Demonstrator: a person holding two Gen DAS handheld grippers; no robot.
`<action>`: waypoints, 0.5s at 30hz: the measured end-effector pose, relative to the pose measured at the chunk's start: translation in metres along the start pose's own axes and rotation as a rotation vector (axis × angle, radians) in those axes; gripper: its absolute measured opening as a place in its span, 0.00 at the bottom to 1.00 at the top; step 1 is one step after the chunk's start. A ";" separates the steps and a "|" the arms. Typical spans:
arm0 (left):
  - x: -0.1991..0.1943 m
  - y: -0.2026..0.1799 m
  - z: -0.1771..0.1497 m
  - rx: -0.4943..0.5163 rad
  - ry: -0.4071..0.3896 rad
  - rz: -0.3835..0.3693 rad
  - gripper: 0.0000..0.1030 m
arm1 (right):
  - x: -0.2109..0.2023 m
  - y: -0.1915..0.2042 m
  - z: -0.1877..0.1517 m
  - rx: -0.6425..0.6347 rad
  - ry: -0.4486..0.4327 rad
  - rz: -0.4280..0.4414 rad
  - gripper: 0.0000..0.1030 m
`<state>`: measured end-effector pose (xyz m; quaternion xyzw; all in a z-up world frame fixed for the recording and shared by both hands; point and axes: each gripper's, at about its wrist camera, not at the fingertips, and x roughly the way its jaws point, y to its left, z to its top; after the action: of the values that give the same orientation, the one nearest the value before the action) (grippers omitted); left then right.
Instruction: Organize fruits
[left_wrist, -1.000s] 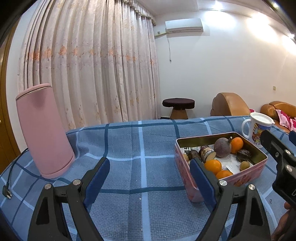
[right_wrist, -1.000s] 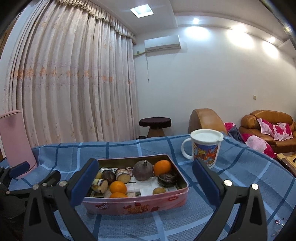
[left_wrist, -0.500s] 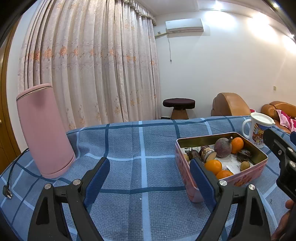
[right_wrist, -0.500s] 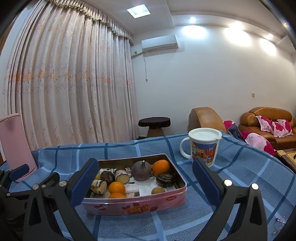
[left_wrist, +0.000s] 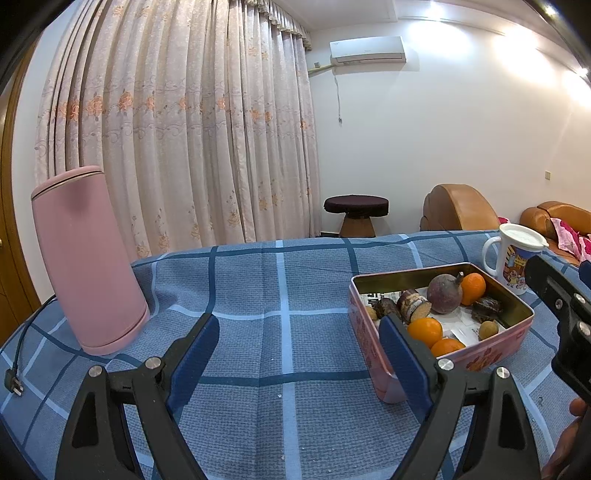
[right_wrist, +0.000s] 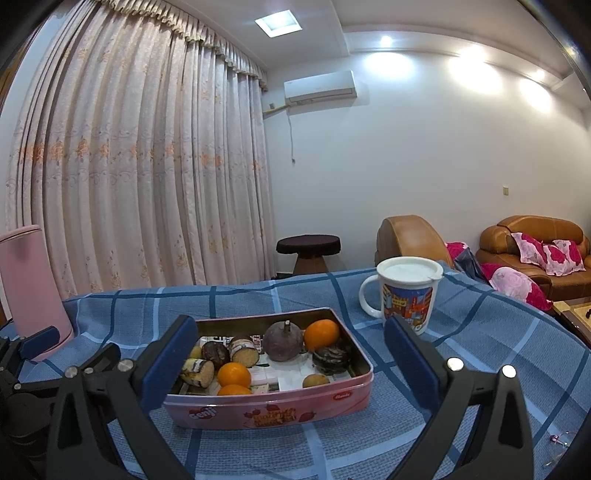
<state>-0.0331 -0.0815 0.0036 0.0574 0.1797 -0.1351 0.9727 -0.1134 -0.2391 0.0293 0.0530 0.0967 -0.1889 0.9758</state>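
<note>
I have both grippers hovering over the bench (left_wrist: 280, 280), which wears a blue checked cloth. The pink tin (right_wrist: 269, 406) stands toward its right side, straight ahead of my right gripper (right_wrist: 288, 354) and off to the right of my left gripper (left_wrist: 299, 350). The fingers of both are spread wide with nothing between them.

The fruit already lies in the tin, mixed in with snacks, so I can't judge whether sorting is ahead or finished. If I do go in, I'd come down from above, clear of the tin's wall, close gently on one round piece at a time, and keep away from the mug (right_wrist: 402, 295) just behind the tin's right corner.

Inside the tin, the biggest piece is a dark purple round fruit (right_wrist: 282, 341) with a stub stem. Beside it sits an orange (right_wrist: 321, 334), two more oranges (right_wrist: 233, 374) lie at the front, and a small brownish fruit (right_wrist: 315, 380) sits front right. Cake rolls (right_wrist: 243, 350) and a chocolate-coated snack (right_wrist: 330, 358) lie between them.
</note>
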 end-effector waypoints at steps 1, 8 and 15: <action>0.000 0.000 0.000 0.000 0.001 0.000 0.87 | 0.000 0.000 0.000 -0.001 0.001 0.000 1.00; 0.000 0.000 0.000 -0.002 0.002 0.002 0.87 | 0.000 0.000 0.000 -0.003 -0.002 0.000 1.00; 0.001 -0.001 0.000 -0.004 0.006 0.007 0.87 | 0.000 -0.001 0.002 -0.006 -0.004 0.002 1.00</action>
<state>-0.0327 -0.0831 0.0029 0.0567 0.1828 -0.1312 0.9727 -0.1131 -0.2399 0.0312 0.0499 0.0954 -0.1878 0.9763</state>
